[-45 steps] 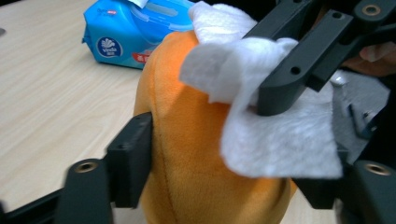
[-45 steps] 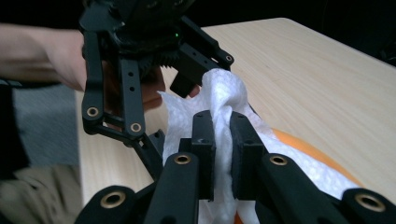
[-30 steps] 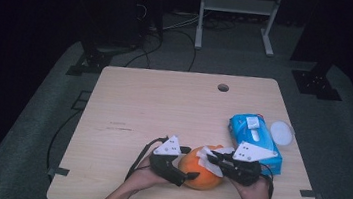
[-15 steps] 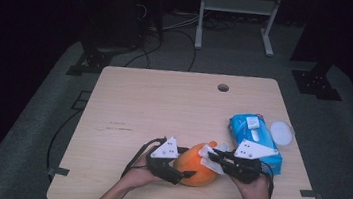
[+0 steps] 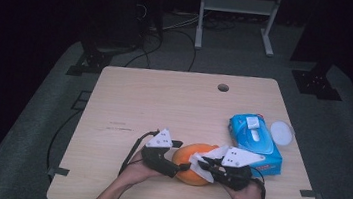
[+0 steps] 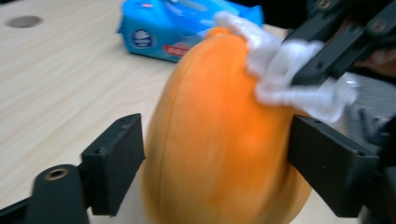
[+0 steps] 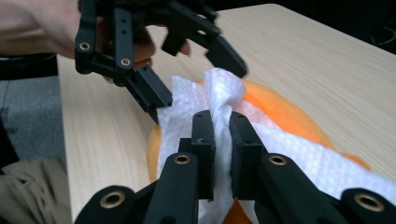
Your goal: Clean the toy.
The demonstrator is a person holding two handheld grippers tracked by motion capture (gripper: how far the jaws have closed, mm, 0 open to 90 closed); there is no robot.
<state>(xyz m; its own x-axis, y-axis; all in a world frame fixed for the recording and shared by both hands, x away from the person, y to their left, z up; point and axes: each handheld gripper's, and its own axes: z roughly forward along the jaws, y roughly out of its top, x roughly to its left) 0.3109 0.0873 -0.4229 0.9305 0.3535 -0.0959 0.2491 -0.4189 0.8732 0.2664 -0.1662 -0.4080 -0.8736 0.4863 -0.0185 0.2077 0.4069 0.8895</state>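
An orange pumpkin [image 5: 192, 162] is being wiped near the bottom middle of the high view, on the table [image 5: 164, 103]. It's straddled by the left hand-held gripper [image 6: 215, 154], whose jaws have just been opening a bit and sit either side of it (contact can't really be judged through the blur), presumably to steady it. A white wipe [image 7: 219, 100] is pinched tight by the right hand-held gripper [image 7: 219, 140] and draped over the top. At centre right a blue wipes pack [image 5: 254, 138] is lying, with a white round lid [image 5: 281, 132] beside it.
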